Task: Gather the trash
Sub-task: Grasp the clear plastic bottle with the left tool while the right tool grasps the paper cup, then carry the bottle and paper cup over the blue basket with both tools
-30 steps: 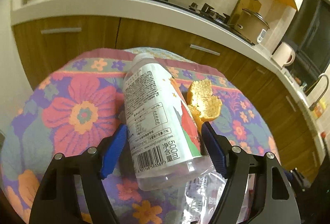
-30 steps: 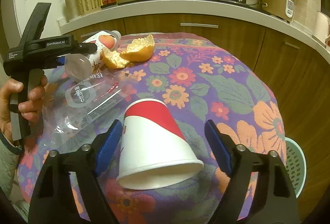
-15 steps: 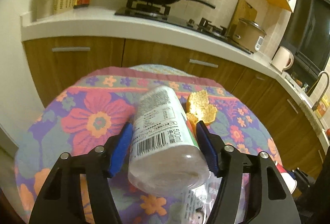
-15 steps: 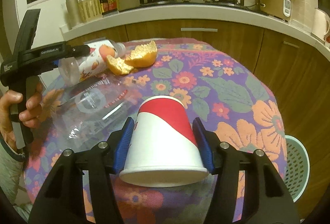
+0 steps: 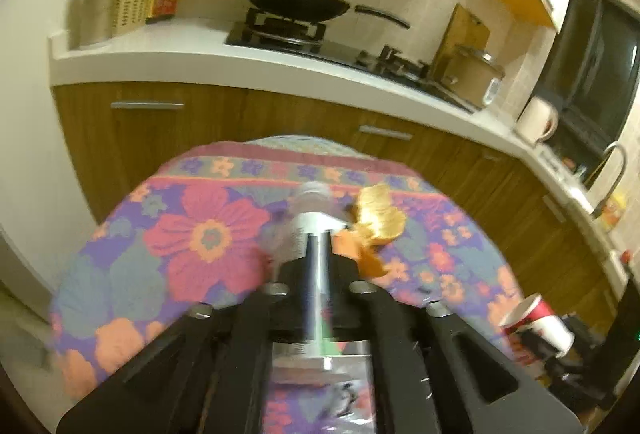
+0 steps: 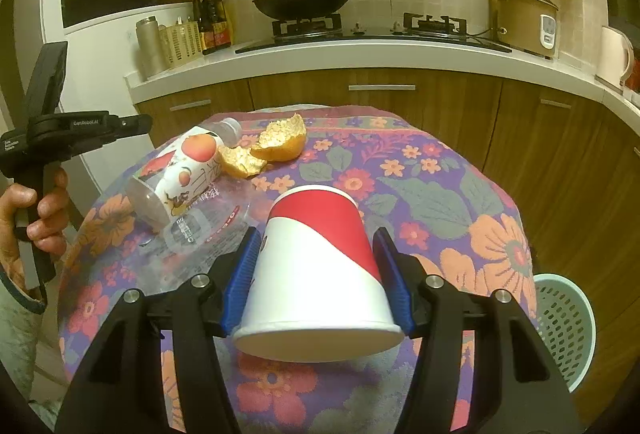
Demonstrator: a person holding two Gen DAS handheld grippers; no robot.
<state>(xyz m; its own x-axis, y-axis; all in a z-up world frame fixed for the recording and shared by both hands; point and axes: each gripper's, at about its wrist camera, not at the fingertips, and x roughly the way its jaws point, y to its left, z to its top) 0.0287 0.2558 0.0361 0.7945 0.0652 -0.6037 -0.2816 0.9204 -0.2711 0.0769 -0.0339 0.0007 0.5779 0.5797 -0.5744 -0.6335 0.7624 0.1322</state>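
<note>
Right gripper (image 6: pixel 316 234) clenched on the cup (image 6: pixel 316 266); blue pads (image 6: pixel 240 274) on both flanks of its wall, mouth toward me, base away. I'd say side grip because the paper wall gives and the taper would slip from a loose hold. Cup is over the near edge of the table (image 6: pixel 440 194) and looks lifted off the cloth; it shows nothing inside from this angle.

Left gripper (image 5: pixel 316 266): view is blurred, but the jaws look drawn together with nothing between them.

Clear wrapper (image 6: pixel 200 234) lies flat near the left edge. Bottle (image 6: pixel 180 170) lies on its side partly on the wrapper, cap toward the far edge, apart from the left gripper; looks empty. Peel (image 6: pixel 276 146) is two curled pieces just beside the bottle's neck, near the far edge.

Basket (image 6: pixel 560 314) sits on the floor below the right edge, mouth up; can't see its bottom. Judging: cup goes there next, so swing right and down.

Wok (image 6: pixel 304 0) on the counter beyond; not trash.
</note>
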